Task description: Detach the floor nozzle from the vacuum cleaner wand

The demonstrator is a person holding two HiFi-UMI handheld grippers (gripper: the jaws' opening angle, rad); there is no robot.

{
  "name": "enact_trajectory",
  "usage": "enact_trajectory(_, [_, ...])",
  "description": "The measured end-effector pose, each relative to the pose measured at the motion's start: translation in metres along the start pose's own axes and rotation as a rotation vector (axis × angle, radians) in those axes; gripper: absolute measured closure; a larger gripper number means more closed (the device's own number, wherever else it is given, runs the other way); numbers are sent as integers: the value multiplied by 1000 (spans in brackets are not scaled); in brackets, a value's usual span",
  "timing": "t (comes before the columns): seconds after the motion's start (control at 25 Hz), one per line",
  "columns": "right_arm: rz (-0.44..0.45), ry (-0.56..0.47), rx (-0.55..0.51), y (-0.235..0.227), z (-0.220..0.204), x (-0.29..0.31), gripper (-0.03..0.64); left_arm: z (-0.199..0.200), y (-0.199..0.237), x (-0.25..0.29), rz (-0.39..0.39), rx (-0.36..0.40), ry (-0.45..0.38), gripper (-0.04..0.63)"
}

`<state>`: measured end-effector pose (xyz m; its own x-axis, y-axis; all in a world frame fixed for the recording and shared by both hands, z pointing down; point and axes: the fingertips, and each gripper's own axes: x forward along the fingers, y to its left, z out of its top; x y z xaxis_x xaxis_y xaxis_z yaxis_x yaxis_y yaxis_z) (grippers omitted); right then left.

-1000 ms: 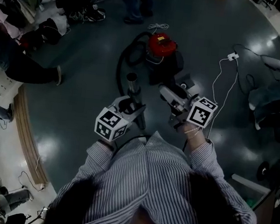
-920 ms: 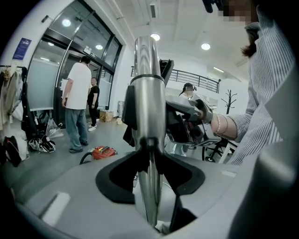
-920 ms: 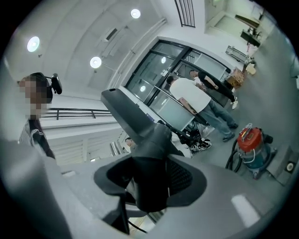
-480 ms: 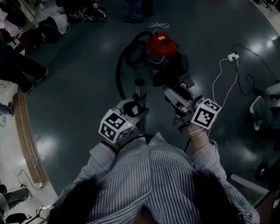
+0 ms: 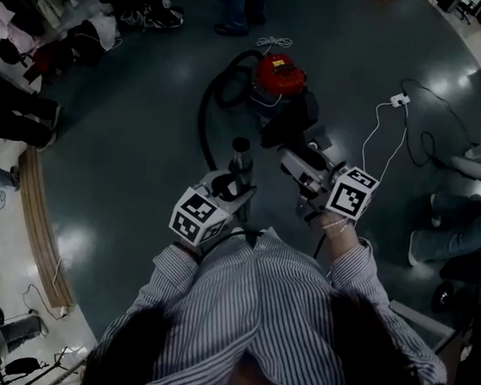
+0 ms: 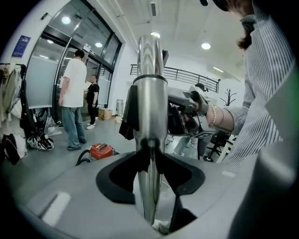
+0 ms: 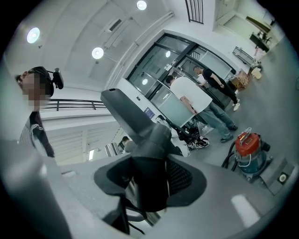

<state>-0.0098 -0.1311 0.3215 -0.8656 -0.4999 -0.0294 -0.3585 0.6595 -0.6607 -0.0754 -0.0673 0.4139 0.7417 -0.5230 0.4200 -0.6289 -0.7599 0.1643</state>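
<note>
The left tool (image 6: 149,158) is closed on the shiny metal wand (image 6: 150,93). Its two dark pads press the tube from both sides, and the tube stands upright between them. A black clip (image 6: 128,114) sits on the wand's left side above the grip. In the head view the wand's upper end shows as an open dark ring, with nothing fitted on it.

The right tool (image 7: 149,175) is clamped on the floor nozzle (image 7: 154,140). Its jaws stand fairly wide around the thick dark grey neck, and the pads bear on it. The nozzle's flat part slants up and to the left from the grip. In the head view the right tool is held beside the left one, and the nozzle is apart from the wand's end.

Both tools are held in front of a person in a striped shirt (image 5: 278,321). On the dark floor (image 5: 142,150) beyond them stands a red vacuum cleaner (image 5: 278,73). A black hose (image 5: 204,114) curves out from it towards the wand. A white cable (image 5: 377,134) runs across the floor to its right.

In the left gripper view two people (image 6: 74,93) stand by a glass wall, with cardboard boxes (image 6: 105,113) on the floor near them. What the boxes hold cannot be seen.
</note>
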Motion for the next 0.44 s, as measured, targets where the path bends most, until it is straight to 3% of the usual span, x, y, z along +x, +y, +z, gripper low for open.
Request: enact_trajectory(0.44, [-9,18,-10,5,1,3,417,6,1,-1,-5,4,-12,414])
